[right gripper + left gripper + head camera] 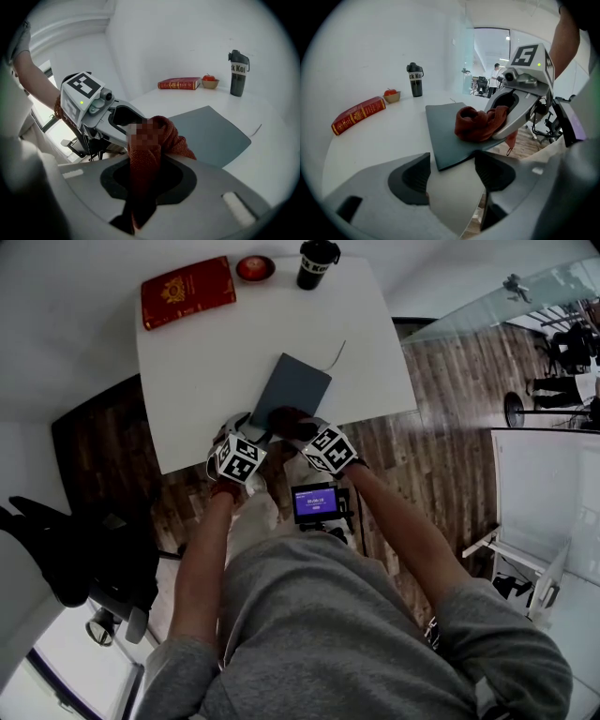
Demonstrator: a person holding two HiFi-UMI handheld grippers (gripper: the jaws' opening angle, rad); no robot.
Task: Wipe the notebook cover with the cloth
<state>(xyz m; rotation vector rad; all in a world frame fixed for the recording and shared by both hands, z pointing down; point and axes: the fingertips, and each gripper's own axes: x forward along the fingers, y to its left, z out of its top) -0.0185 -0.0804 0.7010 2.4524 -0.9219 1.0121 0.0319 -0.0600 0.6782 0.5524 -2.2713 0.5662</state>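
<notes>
Two grippers at the notebook (pixel 292 388), near the tabletop (pixel 216 343) edge. Right gripper (pixel 145 176): jaws clamped on cloth (pixel 166 136), resting on cover's near corner. Left gripper (pixel 452 171): jaws apart, straddling that corner — seemingly not touching. Pin first, wipe away from the edge — open room beyond.

A white rectangular table (pixel 234 362) meets a plain white wall (pixel 75 277) at twelve o'clock, over dark wood-plank floor (pixel 450 381), with a black office chair (pixel 56 540) at eight o'clock and a glass partition (pixel 487 306) at two.
</notes>
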